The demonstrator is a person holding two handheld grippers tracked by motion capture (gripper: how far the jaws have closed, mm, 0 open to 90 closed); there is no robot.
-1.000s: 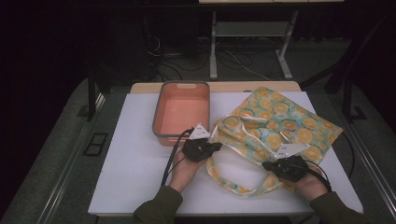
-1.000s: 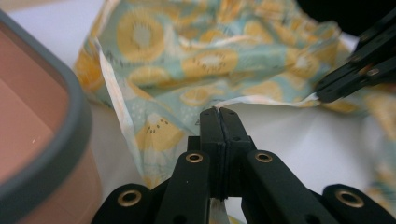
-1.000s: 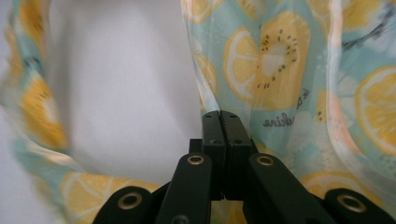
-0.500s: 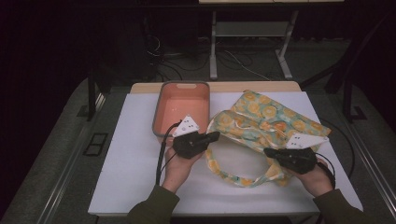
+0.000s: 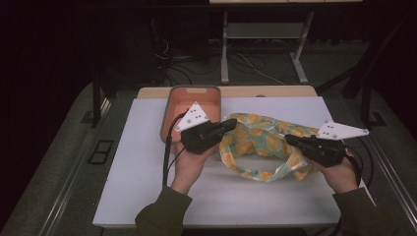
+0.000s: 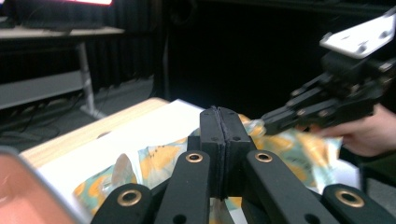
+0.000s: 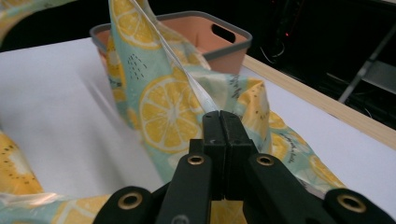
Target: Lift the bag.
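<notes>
A lemon-print cloth (image 5: pixel 258 142) in pale green and yellow hangs bunched between my two grippers above the white table (image 5: pixel 147 162). My left gripper (image 5: pixel 231 124) is shut on the cloth's left edge; in the left gripper view its jaws (image 6: pixel 219 122) are pressed together with the lemon-print cloth (image 6: pixel 154 161) below them. My right gripper (image 5: pixel 290 140) is shut on the right edge; in the right gripper view the lemon-print cloth (image 7: pixel 163 107) rises from its jaws (image 7: pixel 221 122). The cloth's lower part sags in a loop onto the table.
A salmon-pink bin (image 5: pixel 189 98) with a grey rim stands at the back of the table, just behind my left gripper, also seen as the bin (image 7: pixel 205 37) in the right gripper view. A wooden table edge (image 5: pixel 275 91) runs along the back.
Both grippers have lifted and pulled back toward the near side, carrying the cloth. The cloth, which lay spread flat at the right, is now gathered and raised between them.
</notes>
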